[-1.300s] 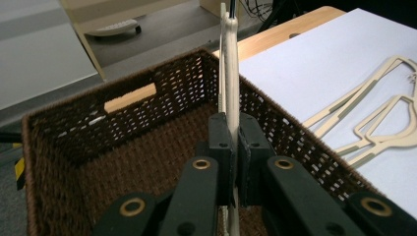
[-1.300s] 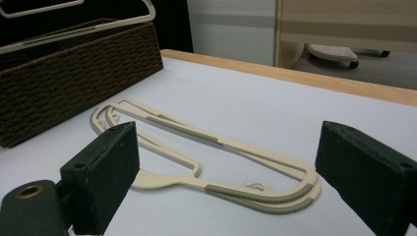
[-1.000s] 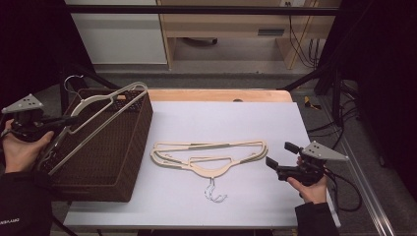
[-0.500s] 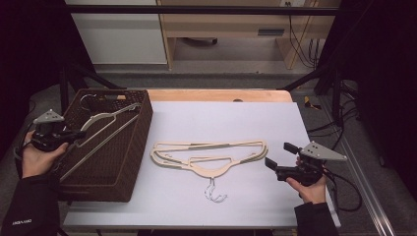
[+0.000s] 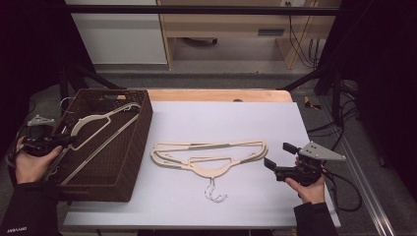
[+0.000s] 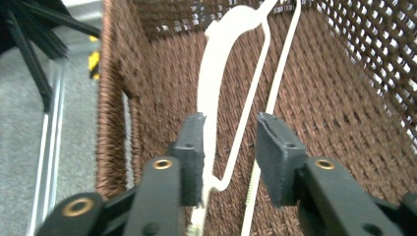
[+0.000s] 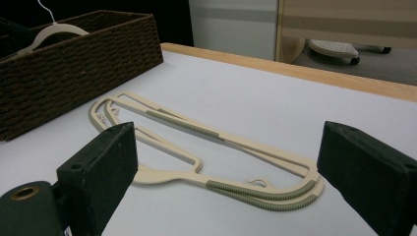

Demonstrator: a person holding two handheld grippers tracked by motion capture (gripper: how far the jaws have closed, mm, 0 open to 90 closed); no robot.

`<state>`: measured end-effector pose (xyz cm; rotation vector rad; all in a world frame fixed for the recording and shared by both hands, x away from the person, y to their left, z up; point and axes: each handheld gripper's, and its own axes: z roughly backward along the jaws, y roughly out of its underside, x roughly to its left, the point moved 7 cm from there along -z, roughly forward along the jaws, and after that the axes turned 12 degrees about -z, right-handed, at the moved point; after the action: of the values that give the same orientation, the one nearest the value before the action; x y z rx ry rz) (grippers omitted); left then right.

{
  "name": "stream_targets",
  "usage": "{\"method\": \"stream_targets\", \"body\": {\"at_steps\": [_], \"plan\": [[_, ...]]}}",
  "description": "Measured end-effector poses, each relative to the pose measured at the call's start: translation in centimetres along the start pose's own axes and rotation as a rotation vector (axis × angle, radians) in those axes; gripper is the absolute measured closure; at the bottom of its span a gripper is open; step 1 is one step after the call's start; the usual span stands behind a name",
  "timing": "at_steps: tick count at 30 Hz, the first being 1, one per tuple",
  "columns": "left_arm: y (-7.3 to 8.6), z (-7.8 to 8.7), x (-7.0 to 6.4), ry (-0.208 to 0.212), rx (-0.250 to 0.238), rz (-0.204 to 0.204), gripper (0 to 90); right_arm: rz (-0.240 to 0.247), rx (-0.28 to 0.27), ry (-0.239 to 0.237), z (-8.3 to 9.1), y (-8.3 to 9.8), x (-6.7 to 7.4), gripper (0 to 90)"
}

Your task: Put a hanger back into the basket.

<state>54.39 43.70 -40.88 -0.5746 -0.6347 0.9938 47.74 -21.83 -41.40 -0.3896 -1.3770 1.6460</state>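
Clearly the step in hand is the release of a cream hanger (image 5: 101,129) into the brown wicker basket (image 5: 129,169) at the left side of the counter (image 5: 231,120). The left claw (image 6: 230,155) reaches down into the basket, and its jaws have just been opening: they now stand a little apart, with the thin frame of the hanger between them, but the pads (image 6: 193,152) do not seem to press on it any more. In the high view this hanger lies slanted inside the basket, its wire hook near the far left corner, so I judge it as nearly delivered. The right claw (image 5: 275,156) waits near the front right of the counter with its jaws wide apart, holding nothing, and it points toward the two stacked hangers (image 5: 211,153) which lie flat in the middle of the white surface, their metal hooks (image 5: 214,192) turned to the near edge. The next move probably calls for lifting the left claw free of the frame without dragging it, and then taking the top hanger of the pair, gripping only one bar so that the lower one stays down.
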Motion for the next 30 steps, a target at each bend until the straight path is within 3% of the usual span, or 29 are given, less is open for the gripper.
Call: {"method": "stream_targets", "body": {"at_steps": [3, 5, 10, 15, 17, 24, 30], "plan": [[-1.0, 1.1, -0.8, -0.015, -0.083, 0.0, 54.5, -0.008, -0.005, 0.002, 0.0, 0.0, 0.0, 8.5], [-1.8, 1.9, -1.9, 0.004, -0.136, -0.024, 47.9, -0.007, -0.005, 0.003, 0.0, -0.1, 0.0, 8.5], [-4.1, 3.2, -5.7, 0.094, -0.26, -0.084, 30.9, -0.007, -0.007, 0.004, 0.0, -0.1, 0.0, 8.4], [-6.1, 3.7, -9.6, 0.194, -0.354, -0.115, 14.4, -0.005, -0.012, 0.004, 0.2, -0.2, -0.1, 8.2], [-6.7, 3.9, -10.9, 0.231, -0.387, -0.118, 12.0, -0.008, -0.013, 0.004, 0.3, -0.2, -0.1, 8.1], [-8.4, 3.9, -16.9, 0.331, -0.412, -0.238, 7.0, -0.007, -0.014, 0.008, 0.3, -0.2, -0.1, 7.5], [-9.0, 3.2, -21.0, 0.415, -0.407, -0.294, 6.2, -0.006, -0.011, 0.01, 0.3, -0.2, -0.1, 7.0]]}}
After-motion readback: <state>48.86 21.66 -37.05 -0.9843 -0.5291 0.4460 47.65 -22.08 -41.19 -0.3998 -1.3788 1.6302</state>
